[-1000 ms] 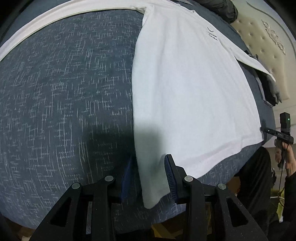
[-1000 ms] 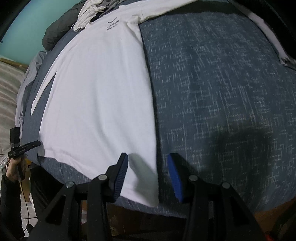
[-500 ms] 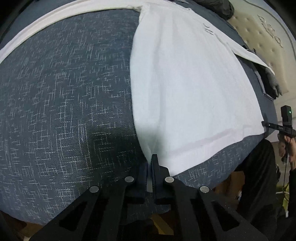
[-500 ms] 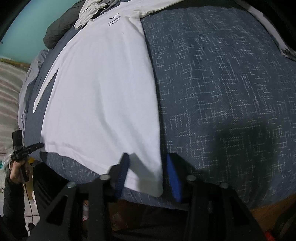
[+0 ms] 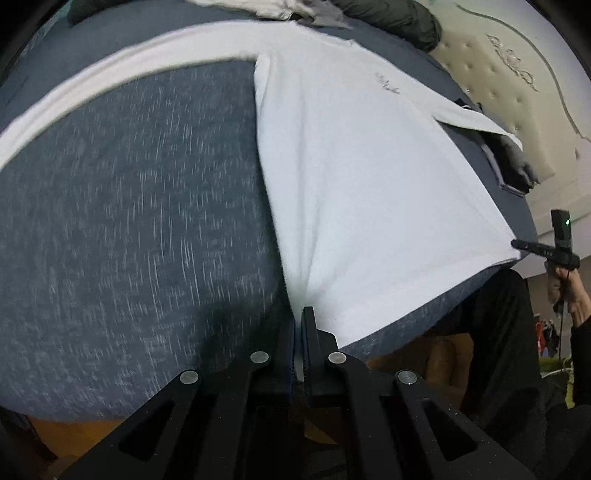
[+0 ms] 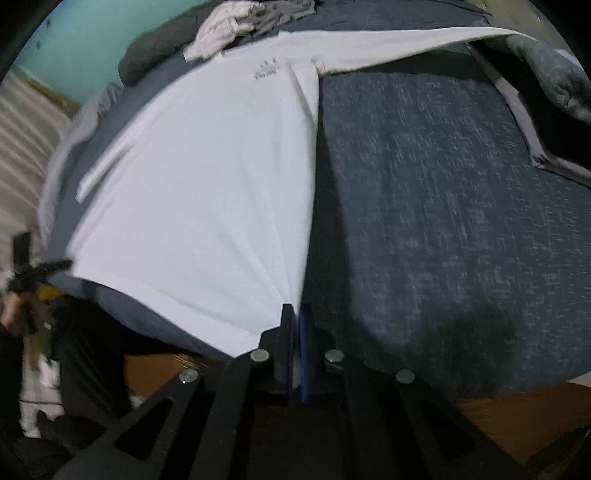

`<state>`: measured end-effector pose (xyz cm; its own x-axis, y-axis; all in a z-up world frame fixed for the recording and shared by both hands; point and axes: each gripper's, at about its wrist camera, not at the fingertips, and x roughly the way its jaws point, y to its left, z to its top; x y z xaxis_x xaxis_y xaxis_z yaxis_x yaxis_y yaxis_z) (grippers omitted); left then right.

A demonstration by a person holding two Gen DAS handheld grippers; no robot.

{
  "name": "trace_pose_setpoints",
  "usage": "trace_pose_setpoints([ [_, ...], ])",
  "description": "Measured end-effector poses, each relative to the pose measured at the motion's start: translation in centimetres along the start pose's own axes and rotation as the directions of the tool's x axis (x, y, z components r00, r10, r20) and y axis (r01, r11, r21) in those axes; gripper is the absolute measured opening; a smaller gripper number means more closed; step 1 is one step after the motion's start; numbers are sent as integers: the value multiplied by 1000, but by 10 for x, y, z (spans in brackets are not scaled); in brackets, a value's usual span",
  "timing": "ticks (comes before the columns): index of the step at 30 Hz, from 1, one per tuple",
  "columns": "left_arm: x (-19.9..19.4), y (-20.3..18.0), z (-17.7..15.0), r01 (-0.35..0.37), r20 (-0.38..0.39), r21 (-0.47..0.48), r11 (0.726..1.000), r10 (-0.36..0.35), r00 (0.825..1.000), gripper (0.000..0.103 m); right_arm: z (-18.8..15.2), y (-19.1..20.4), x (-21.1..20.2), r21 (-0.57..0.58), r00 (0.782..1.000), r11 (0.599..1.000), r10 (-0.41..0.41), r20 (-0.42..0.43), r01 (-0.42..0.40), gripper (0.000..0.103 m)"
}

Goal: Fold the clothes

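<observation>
The shirt (image 5: 369, 192) lies spread flat on the bed (image 5: 129, 221), front up, its long axis running away from us: hem at the near edge, collar and small chest print at the far end by a heap of clothes (image 6: 236, 27). Both long sleeves stretch sideways across the blue cover.

We hold it by the two hem corners. The left hand-held gripper (image 5: 298, 325) is clamped on the corner on our left, with creases fanning out from its closed jaws. The right hand-held gripper (image 6: 294, 321) is clamped on the opposite corner, white cloth showing between its blue pads (image 6: 303, 354), and the side seam there looks raised off the cover, throwing a dark shadow.

So the whole body of the shirt lies ahead of both grippers, and neither is nearer to the collar than the other. We judge that the next move is to carry the hem forward along that axis toward the shoulders, both hands level, so the fold falls square across the shirt.
</observation>
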<state>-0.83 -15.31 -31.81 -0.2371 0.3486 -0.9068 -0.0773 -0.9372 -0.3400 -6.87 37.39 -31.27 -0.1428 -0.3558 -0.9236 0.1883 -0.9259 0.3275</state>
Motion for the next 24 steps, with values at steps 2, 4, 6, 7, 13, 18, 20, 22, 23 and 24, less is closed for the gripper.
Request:
trace_pose_setpoints([
  [2, 8, 7, -4, -1, -17, -16, 1000, 1, 1000, 3, -4, 1, 2, -6, 1000, 1000, -10, -10, 10, 2],
  [4, 9, 18, -4, -3, -26, -29, 1000, 2, 1000, 3, -8, 2, 5, -12, 1000, 1000, -21, -19, 20, 2],
  [6, 14, 22, -6, -7, -37, -34, 999, 6, 999, 3, -13, 2, 10, -11, 999, 1000, -16, -30, 16, 2],
  [7, 16, 23, -6, -10, -42, -34, 999, 9, 999, 3, -14, 3, 11, -10, 999, 1000, -11, -32, 10, 2],
  [13, 27, 22, -3, -16, -64, -27, 1000, 14, 998, 3, -2, 7, 11, -4, 1000, 1000, -1, -27, 1, 2],
  [18, 35, 15, 8, -20, -83, -22, 1000, 18, 996, 5, -2, 0, 16, -20, 1000, 1000, -8, -31, 7, 2],
  [20, 31, 17, 14, -20, -90, -29, 999, 18, 996, 10, -1, 1, 21, -13, 999, 1000, 8, -44, -8, 3],
  [22, 23, 22, 24, -31, -80, -36, 999, 28, 996, 14, 2, 2, 20, -11, 998, 1000, 14, -62, -14, 4],
  [23, 18, 25, 31, -30, -65, -44, 999, 27, 997, 17, 5, 4, 17, -19, 998, 1000, 6, -62, -7, 5],
  [24, 13, 28, 39, -31, -50, -51, 998, 29, 998, 19, 8, 6, 14, -27, 998, 1000, 1, -56, -2, 5],
])
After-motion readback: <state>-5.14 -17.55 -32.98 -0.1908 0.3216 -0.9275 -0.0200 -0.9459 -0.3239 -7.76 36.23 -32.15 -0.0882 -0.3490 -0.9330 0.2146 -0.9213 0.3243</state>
